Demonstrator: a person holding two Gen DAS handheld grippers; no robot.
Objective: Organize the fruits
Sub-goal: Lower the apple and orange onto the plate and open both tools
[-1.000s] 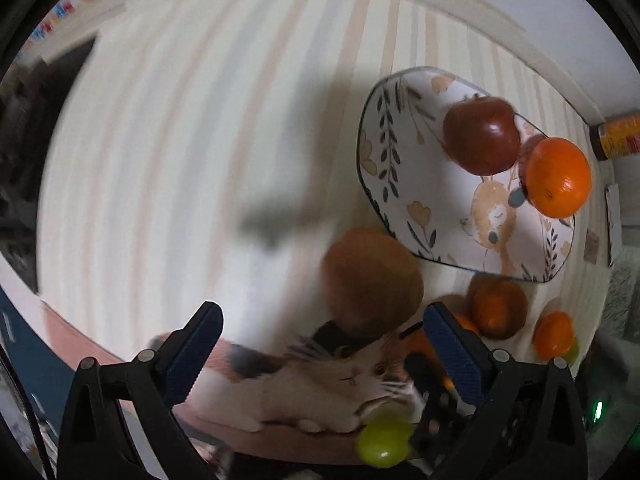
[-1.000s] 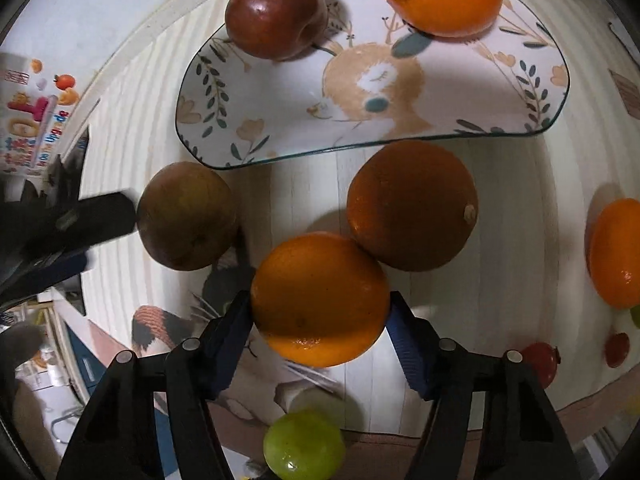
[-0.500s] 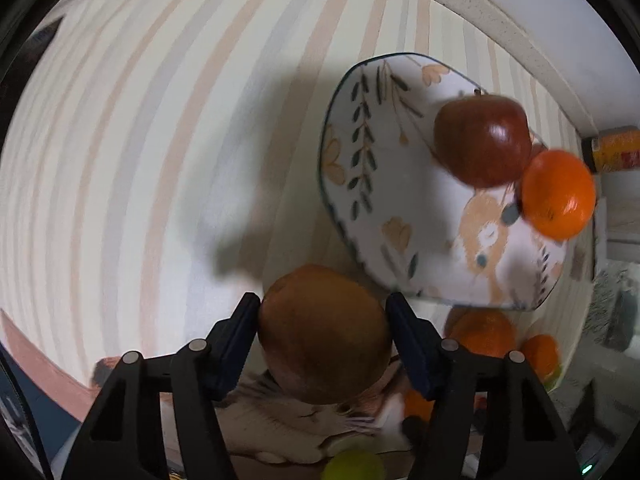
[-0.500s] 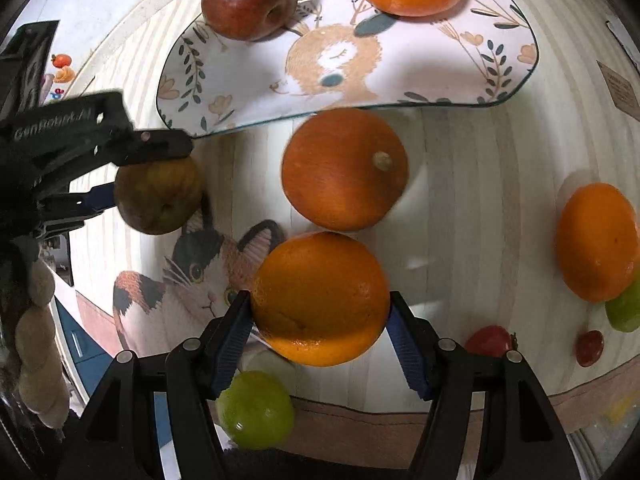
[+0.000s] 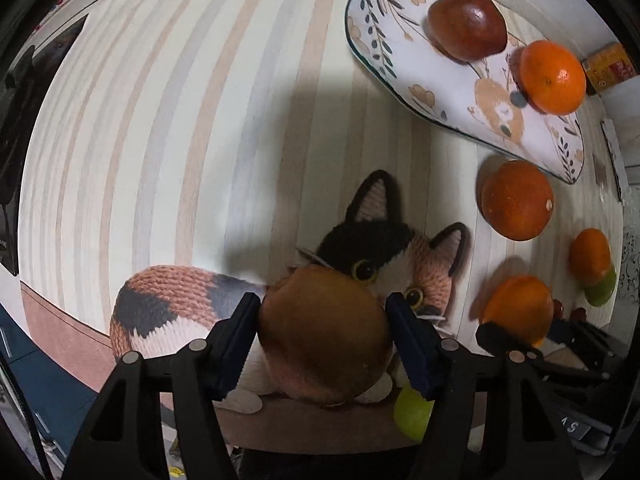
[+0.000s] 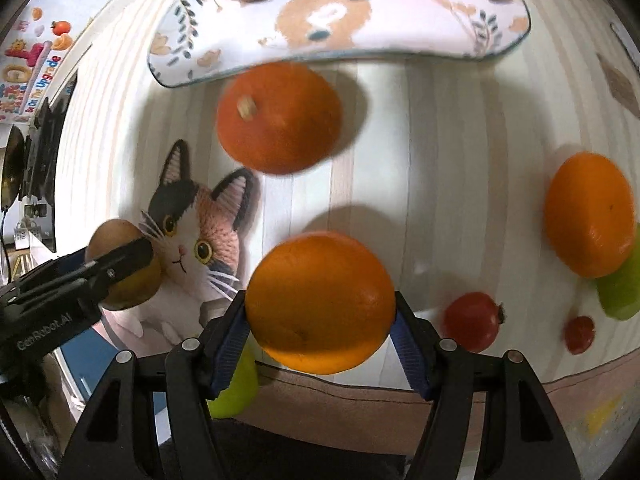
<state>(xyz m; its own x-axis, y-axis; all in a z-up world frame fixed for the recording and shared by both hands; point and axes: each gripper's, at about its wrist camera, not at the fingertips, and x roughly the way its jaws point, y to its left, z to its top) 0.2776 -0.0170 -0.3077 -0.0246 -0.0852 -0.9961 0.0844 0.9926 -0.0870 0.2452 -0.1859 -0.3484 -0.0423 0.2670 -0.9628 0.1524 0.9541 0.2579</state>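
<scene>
Your left gripper (image 5: 323, 322) has just been closing, and now its blue pads press on both sides of a round brown fruit with a dull skin (image 5: 324, 332), so you hold it between the jaws, above the printed cat picture (image 5: 384, 248) on the striped table mat (image 5: 160, 120). Your right gripper (image 6: 320, 320) is clamped on a round bright orange (image 6: 320, 302), one pad on each side of it. Ahead of the left gripper and to its right lies the white oval plate with leaf and animal drawings (image 5: 400, 60); on it rest a dark red apple (image 5: 466, 26) and a smaller orange fruit (image 5: 552, 76), close to each other. From the right gripper the same plate is straight ahead, and between the plate and the held orange a darker orange fruit with a small stem end (image 6: 280, 118) sits on the mat, just beside the plate's rim. To the right of the right gripper lies another orange fruit (image 6: 590, 214), touching a green fruit (image 6: 622, 288), and nearer to the gripper are two small red fruits (image 6: 472, 322), well apart from the plate. A second green round fruit (image 6: 234, 384) is partly hidden behind the left finger of the right gripper. In the right wrist view your left gripper appears at the left, with the brown fruit in it.
</scene>
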